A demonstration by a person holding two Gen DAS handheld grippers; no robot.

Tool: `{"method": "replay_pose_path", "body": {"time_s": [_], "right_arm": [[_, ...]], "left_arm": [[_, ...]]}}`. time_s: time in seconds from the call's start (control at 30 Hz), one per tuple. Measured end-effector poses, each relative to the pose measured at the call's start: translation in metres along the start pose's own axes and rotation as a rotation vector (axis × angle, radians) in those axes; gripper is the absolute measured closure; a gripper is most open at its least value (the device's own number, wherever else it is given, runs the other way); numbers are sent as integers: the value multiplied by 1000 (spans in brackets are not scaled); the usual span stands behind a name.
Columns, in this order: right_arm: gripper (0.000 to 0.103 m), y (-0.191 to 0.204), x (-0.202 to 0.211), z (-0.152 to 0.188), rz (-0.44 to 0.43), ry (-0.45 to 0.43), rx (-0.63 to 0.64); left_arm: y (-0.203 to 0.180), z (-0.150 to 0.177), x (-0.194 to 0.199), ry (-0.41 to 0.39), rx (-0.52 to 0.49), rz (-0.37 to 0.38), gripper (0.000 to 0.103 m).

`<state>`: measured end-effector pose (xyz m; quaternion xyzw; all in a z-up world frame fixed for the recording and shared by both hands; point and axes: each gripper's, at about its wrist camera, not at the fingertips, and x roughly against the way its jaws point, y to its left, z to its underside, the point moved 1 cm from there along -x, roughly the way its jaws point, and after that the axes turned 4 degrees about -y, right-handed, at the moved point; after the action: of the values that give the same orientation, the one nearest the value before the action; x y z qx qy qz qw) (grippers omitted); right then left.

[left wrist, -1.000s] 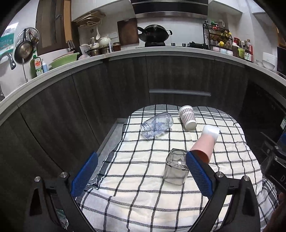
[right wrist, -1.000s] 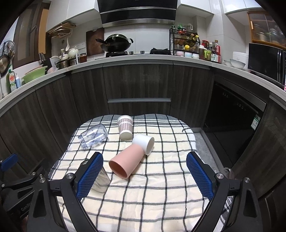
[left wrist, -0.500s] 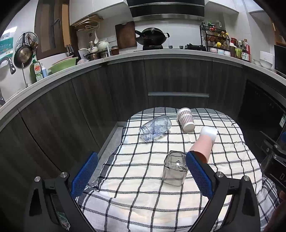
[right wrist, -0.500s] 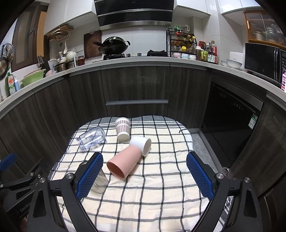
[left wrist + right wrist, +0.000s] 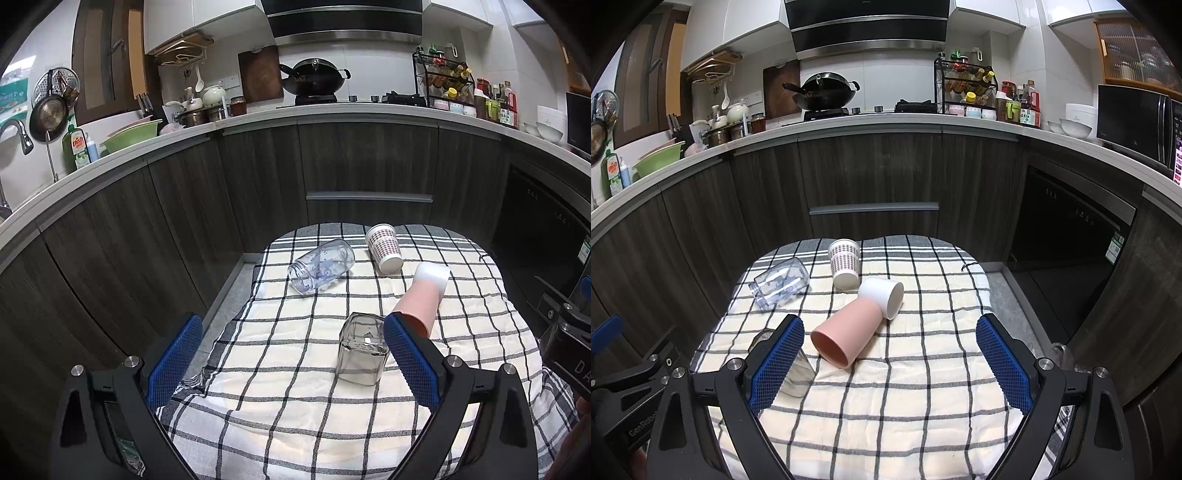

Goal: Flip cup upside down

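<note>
Both grippers have drawn back slightly and risen over the checked cloth (image 5: 923, 398); no cup has shifted. Left gripper (image 5: 293, 360) and right gripper (image 5: 890, 360) hang with jaws wide apart, holding nothing. A square clear glass (image 5: 362, 350) stands inverted; the smooth pink cup (image 5: 846, 334) lies sideways against a white cup (image 5: 882, 295).

"dish" on the green bottle (image 5: 75, 147); "genrobot" on the left gripper (image 5: 646, 424)
</note>
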<state>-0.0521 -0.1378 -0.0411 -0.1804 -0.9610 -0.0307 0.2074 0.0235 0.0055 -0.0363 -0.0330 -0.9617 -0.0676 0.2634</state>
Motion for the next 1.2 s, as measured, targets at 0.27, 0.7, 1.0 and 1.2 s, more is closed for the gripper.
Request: {"method": "replay_pose_path", "body": {"time_s": [0.27,0.7,1.0,1.2], "right_arm": [[9,0,0,0,1,-1,0],[9,0,-2,3,-2,3,-1],[9,0,-2,2,-2,3,0],[9,0,-2,2,-1,1,0]], "left_arm": [[-1,0,1,-5,1,0,3],[0,-2,4,-9,2,2,3],[0,-2,4,-11,2,5,3],[-1,-2,6,-13,-5,-6,3]]}}
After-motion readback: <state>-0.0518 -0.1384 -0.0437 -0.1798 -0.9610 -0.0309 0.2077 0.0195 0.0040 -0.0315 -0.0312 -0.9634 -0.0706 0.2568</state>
